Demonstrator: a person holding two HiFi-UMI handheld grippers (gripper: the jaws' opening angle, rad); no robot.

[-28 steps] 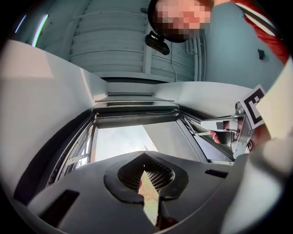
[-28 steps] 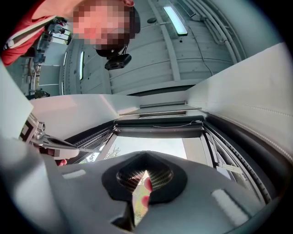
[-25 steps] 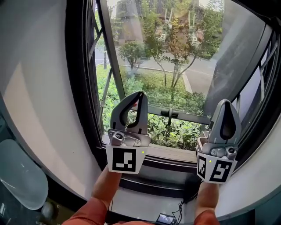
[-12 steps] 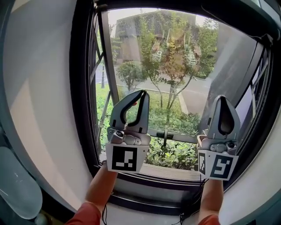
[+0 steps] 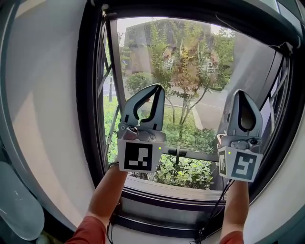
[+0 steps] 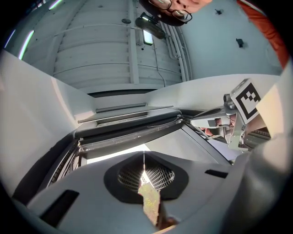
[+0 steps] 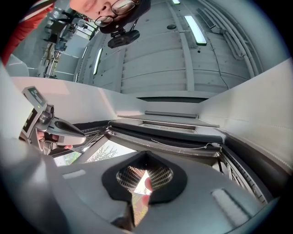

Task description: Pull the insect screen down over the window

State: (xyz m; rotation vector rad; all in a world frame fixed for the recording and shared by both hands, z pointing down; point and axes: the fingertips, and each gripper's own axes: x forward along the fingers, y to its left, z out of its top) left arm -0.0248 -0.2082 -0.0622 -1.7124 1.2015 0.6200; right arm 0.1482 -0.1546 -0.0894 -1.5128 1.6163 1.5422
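The insect screen is rolled up in a dark housing (image 5: 190, 10) along the top of the window frame, with a thin pull cord (image 5: 250, 34) hanging near its right end. My left gripper (image 5: 158, 87) is held up in front of the window opening, jaws shut and empty, well below the housing. Beside it my right gripper (image 5: 241, 92) points up the same way, shut on nothing. The left gripper view shows the shut jaw tips (image 6: 143, 153) below the dark screen housing (image 6: 132, 130). In the right gripper view the tips (image 7: 145, 153) sit below the housing (image 7: 165, 131) and cord (image 7: 183, 146).
The dark window frame (image 5: 88, 95) surrounds an opening onto trees and a road. A horizontal guard rail (image 5: 195, 154) crosses outside above the sill (image 5: 171, 188). Cables (image 5: 214, 209) hang below the sill. White walls flank both sides; a pale rounded object (image 5: 16, 205) sits lower left.
Both grippers have risen together in front of the window, still shut. The view has tilted up, so the top of the frame and the screen housing now show.
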